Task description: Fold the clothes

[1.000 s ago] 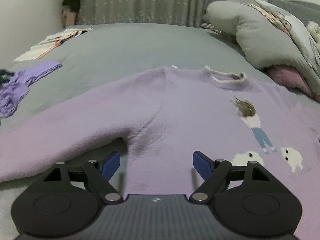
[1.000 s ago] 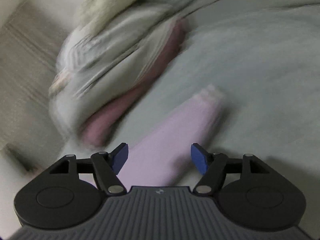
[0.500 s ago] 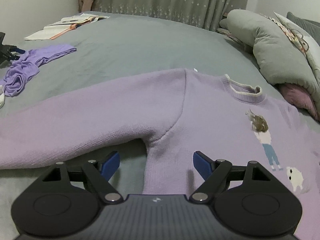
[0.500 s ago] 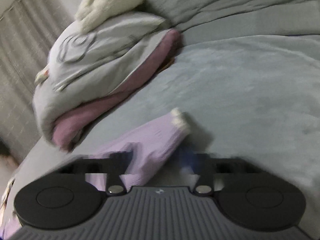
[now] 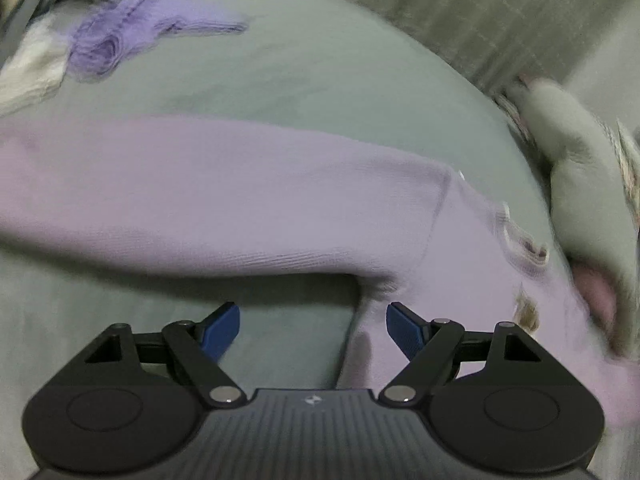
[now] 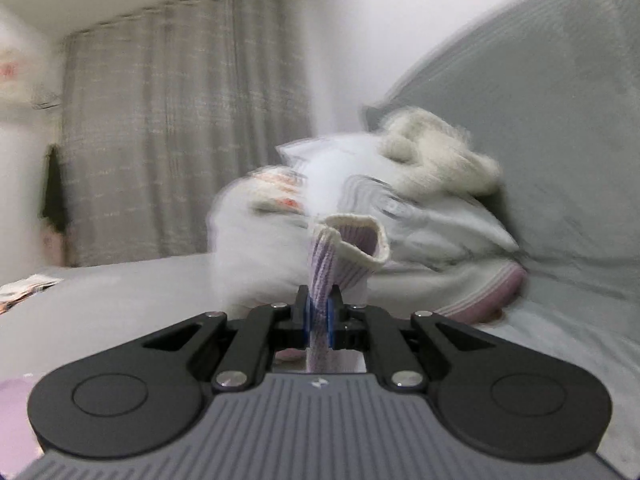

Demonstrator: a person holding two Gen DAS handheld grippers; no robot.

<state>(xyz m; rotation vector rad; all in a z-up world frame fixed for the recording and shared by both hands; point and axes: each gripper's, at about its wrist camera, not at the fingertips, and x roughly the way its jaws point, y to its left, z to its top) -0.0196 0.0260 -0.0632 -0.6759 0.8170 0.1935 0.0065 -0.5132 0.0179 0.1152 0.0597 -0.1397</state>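
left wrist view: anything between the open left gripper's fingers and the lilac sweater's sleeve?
Only bare grey bedsheet lies between the left gripper and the sleeve of the lilac sweater; its right finger already overlaps the sweater body.

Home bedroom: grey bed [image 5: 320, 80], piled pillows [image 6: 440, 216], curtain [image 6: 180, 120], strewn clothes [image 5: 120, 36]

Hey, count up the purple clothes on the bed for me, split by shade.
Light lilac sweater, its sleeve cuff pinched in the right gripper: 1
Darker violet garment, crumpled at the bed's far side: 1
Total: 2
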